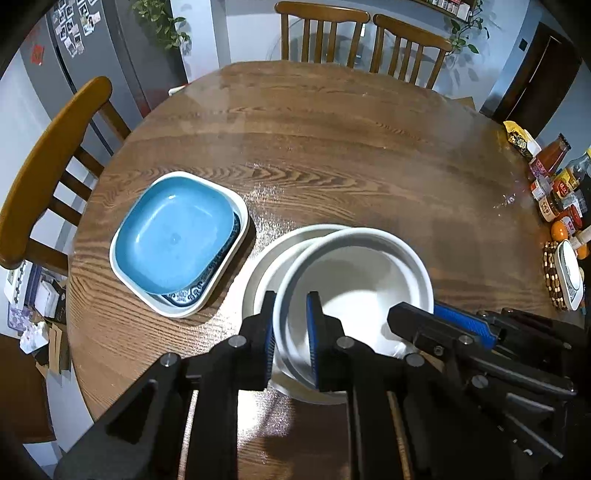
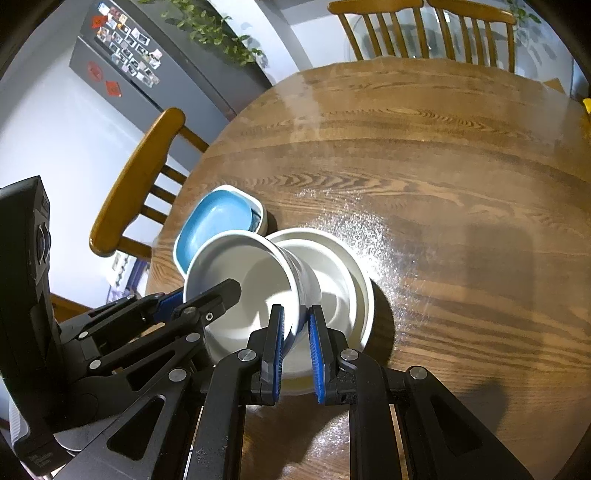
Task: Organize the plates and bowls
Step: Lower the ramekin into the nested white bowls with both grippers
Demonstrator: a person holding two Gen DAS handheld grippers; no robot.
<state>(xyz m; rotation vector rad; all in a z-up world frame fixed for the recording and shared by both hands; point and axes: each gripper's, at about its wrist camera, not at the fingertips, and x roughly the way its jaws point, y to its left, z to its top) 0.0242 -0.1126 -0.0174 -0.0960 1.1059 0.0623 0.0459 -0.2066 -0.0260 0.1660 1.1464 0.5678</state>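
Observation:
A white bowl [image 1: 354, 280] [image 2: 243, 280] is held tilted just above a larger white bowl [image 1: 266, 266] [image 2: 343, 280] that stands on the round wooden table [image 1: 332, 147]. My left gripper [image 1: 290, 332] is shut on the held bowl's left rim. My right gripper [image 2: 295, 343] is shut on its right rim and also shows in the left wrist view [image 1: 436, 321]. To the left, a blue square plate [image 1: 173, 240] [image 2: 218, 221] lies on a patterned plate inside a white square dish [image 1: 207, 299].
Wooden chairs stand at the left [image 1: 48, 155] and at the far side [image 1: 321, 33]. Sauce bottles and jars [image 1: 557, 184], an orange and a white scale [image 1: 569, 273] crowd the table's right edge. A grey fridge [image 1: 92, 48] stands at the back left.

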